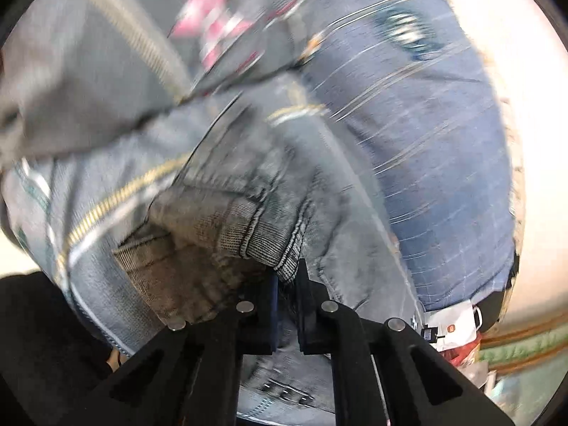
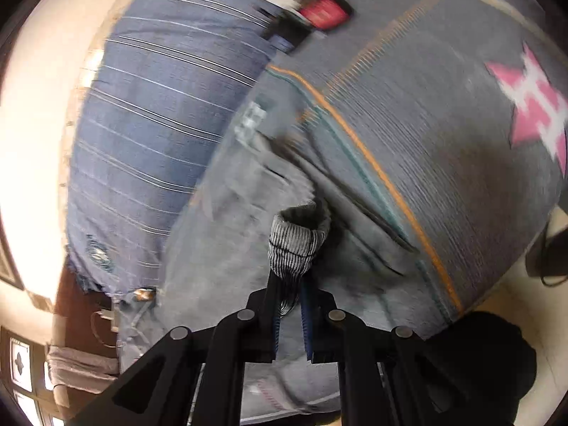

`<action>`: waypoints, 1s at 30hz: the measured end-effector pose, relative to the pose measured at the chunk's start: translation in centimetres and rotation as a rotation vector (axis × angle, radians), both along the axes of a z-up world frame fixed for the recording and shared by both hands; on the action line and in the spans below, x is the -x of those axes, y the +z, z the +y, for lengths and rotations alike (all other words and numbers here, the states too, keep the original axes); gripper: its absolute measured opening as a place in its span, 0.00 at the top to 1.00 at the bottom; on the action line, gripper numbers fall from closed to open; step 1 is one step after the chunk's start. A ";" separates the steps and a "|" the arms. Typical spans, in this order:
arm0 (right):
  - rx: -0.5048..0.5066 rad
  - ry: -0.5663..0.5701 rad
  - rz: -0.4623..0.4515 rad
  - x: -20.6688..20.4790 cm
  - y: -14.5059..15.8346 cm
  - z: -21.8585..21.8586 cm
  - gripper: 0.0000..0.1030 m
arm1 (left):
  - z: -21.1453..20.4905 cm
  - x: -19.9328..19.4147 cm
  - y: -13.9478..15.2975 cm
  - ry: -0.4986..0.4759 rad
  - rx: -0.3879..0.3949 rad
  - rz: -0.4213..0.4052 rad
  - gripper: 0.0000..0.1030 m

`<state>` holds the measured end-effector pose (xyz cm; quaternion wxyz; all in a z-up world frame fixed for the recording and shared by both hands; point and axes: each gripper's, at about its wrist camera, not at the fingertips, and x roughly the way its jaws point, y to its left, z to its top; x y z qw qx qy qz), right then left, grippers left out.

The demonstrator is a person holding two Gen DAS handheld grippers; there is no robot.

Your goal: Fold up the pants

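Note:
The pants are grey-blue jeans [image 1: 248, 163], lying bunched on a bed; they also fill the lower middle of the right wrist view [image 2: 227, 234]. My left gripper [image 1: 287, 280] is shut on a folded hem of the jeans, whose ribbed edge [image 1: 269, 245] sticks out between the fingers. My right gripper [image 2: 291, 284] is shut on another rolled hem of the jeans [image 2: 294, 238], held just in front of the fingertips. Both views are blurred by motion.
A grey blanket with a pink star pattern [image 2: 443, 124] and an orange stripe lies under the jeans. A blue striped pillow [image 2: 152, 117] lies beside them, also in the left wrist view [image 1: 426, 142]. A cream wall [image 1: 525, 71] stands beyond.

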<state>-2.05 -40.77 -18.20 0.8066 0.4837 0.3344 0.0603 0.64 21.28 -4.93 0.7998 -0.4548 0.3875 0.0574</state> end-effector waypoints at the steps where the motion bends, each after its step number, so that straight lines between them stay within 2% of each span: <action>1: 0.012 -0.002 -0.030 0.4 1.5 -0.1 0.90 | -0.5 0.7 1.3 -0.008 -0.027 -0.028 0.93; 2: 0.023 -0.002 -0.044 0.7 2.2 -0.2 0.90 | -1.0 1.7 2.4 -0.019 -0.055 -0.048 0.93; 4: 0.044 -0.001 -0.063 1.6 3.3 -0.4 0.90 | -1.1 3.2 2.4 -0.023 -0.081 -0.042 0.92; 7: 0.066 0.005 0.009 2.2 0.9 -0.6 0.89 | -1.6 3.4 -1.1 -0.076 -0.147 0.065 0.90; 8: 0.071 0.021 0.048 2.0 -0.4 -0.5 0.88 | -1.3 2.9 -3.4 -0.081 -0.144 0.142 0.86; 9: 0.067 0.047 0.119 1.4 -2.4 -0.2 0.87 | -1.2 2.2 -4.8 -0.095 -0.142 0.188 0.74; 11: 0.070 0.054 0.166 1.2 -4.1 -0.2 0.76 | -0.8 1.8 -5.5 -0.125 -0.118 0.188 0.74; 12: 0.067 0.039 0.152 1.7 -3.9 -0.5 0.71 | -0.7 1.9 -4.8 -0.118 -0.128 0.180 0.65; 13: 0.077 0.034 0.150 2.0 -3.6 -0.6 0.64 | -0.8 2.3 -3.7 -0.117 -0.170 0.172 0.47; 14: 0.111 0.017 0.131 2.8 -2.5 -1.0 0.59 | -1.0 2.8 -2.2 -0.112 -0.218 0.157 0.43; 16: 0.171 -0.011 0.111 3.7 -0.7 -1.4 0.56 | -1.3 4.0 0.5 -0.098 -0.291 0.100 0.41; 18: 0.220 -0.051 0.062 4.7 1.8 -1.7 0.56 | -1.6 4.9 3.1 -0.065 -0.398 0.064 0.41; 20: 0.240 -0.047 0.008 4.8 3.7 -1.3 0.55 | -1.8 4.9 4.4 -0.060 -0.451 0.029 0.38; 21: 0.247 -0.015 -0.043 4.4 5.0 -0.4 0.53 | -2.2 4.2 4.9 -0.074 -0.474 0.011 0.38; 23: 0.258 0.078 -0.109 2.9 6.0 2.1 0.38 | -2.6 2.2 4.6 -0.095 -0.476 0.008 0.38; 24: 0.253 0.115 -0.113 2.2 5.9 2.9 0.38 | -2.9 1.3 4.2 -0.112 -0.471 0.002 0.37; 25: 0.234 0.167 -0.107 1.2 5.2 4.1 0.38 | -3.2 0.1 3.1 -0.128 -0.479 0.019 0.37; 27: 0.214 0.234 -0.085 -0.3 3.2 5.5 0.38 | -3.6 -2.1 -0.8 -0.171 -0.472 0.130 0.37; 28: 0.224 0.232 -0.020 -1.2 1.4 5.7 0.38 | -3.5 -2.5 -2.7 -0.187 -0.483 0.207 0.37; 29: 0.229 0.229 0.061 -2.0 -0.6 5.5 0.39 | -3.1 -3.2 -6.2 -0.205 -0.485 0.366 0.37; 30: 0.206 0.237 0.084 -2.3 -2.0 5.3 0.41 | -2.9 -2.8 -6.5 -0.189 -0.488 0.339 0.35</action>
